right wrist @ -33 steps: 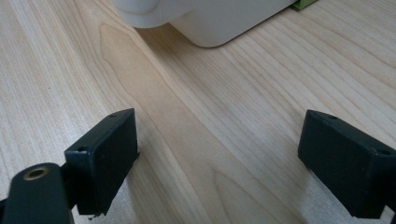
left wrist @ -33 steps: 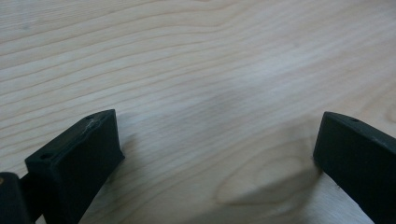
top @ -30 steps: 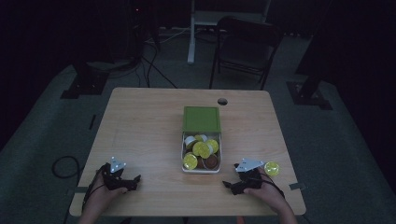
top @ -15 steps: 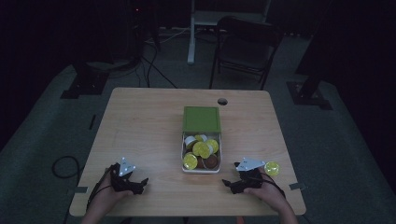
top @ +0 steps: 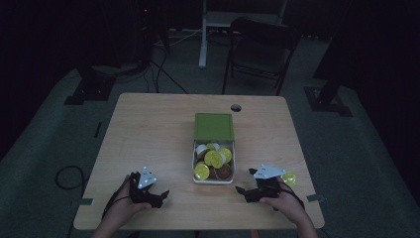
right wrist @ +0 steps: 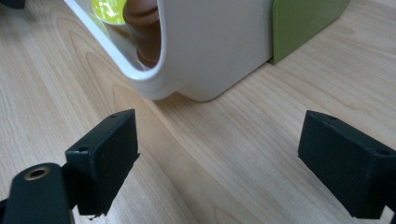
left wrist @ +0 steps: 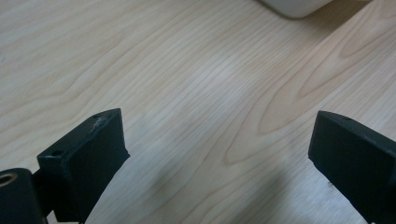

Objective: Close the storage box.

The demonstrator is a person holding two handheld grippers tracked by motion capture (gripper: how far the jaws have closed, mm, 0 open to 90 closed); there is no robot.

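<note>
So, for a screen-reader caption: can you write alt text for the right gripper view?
An open claw with two black jaws wide apart points at the corner of a white box on a wooden table. A brown capsule and a yellow-lidded one show inside; a green lid adjoins it.

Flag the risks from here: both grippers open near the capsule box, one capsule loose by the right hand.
1. The loose yellow capsule lies right beside the right gripper; a hand or cable sweep could roll it off the table edge.
2. The white box looks light; closing on a capsule near its wall could shove or tip it.
3. The capsules are heaped, so a wide-open grab may catch two.
</note>
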